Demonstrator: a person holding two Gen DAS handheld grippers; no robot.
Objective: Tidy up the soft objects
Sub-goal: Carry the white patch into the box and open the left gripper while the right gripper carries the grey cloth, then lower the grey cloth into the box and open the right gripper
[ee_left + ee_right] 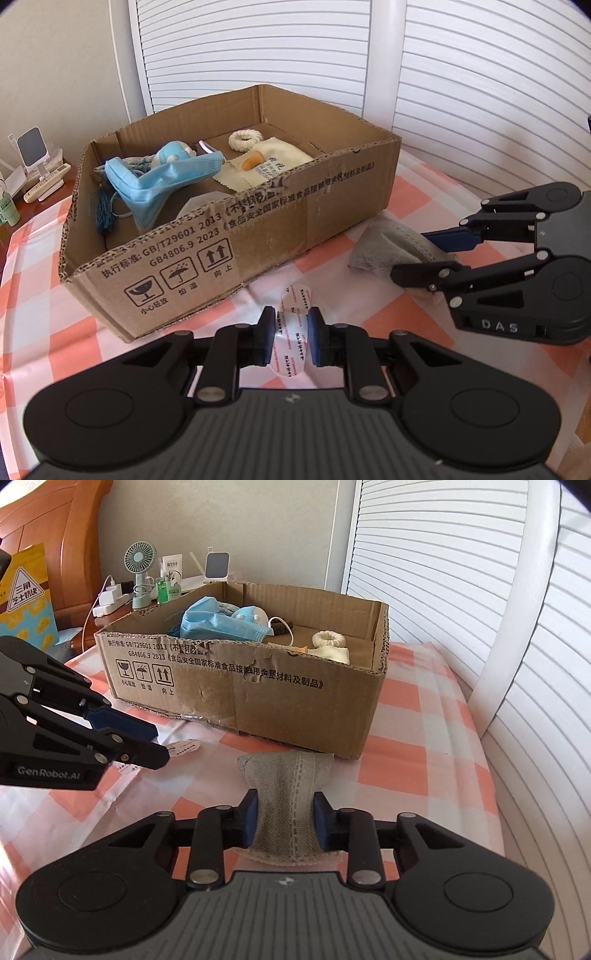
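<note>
Holding blue face masks (162,177), a cream ring (243,140) and cloth (275,160), the cardboard box (258,236) sits ahead; left tongs (291,341) pinch a clear printed packet (290,332), right tongs (284,821) squeeze a grey pouch (286,797).

- A home bedroom: wooden headboard (55,542) against the wall.
- Nightstand clutter: small desk fan (139,568), lotion tube (172,572), charger (109,598).
- White louvred doors (424,554) behind a checked bedsheet (424,709).

Orange-and-white checked tablecloth (424,716). Brown cardboard box (332,206), black print. Light blue face mask (155,181). Grey mesh-textured mask (288,797). Cream cloth (273,162). Black grippers, blue fingers (316,339).
</note>
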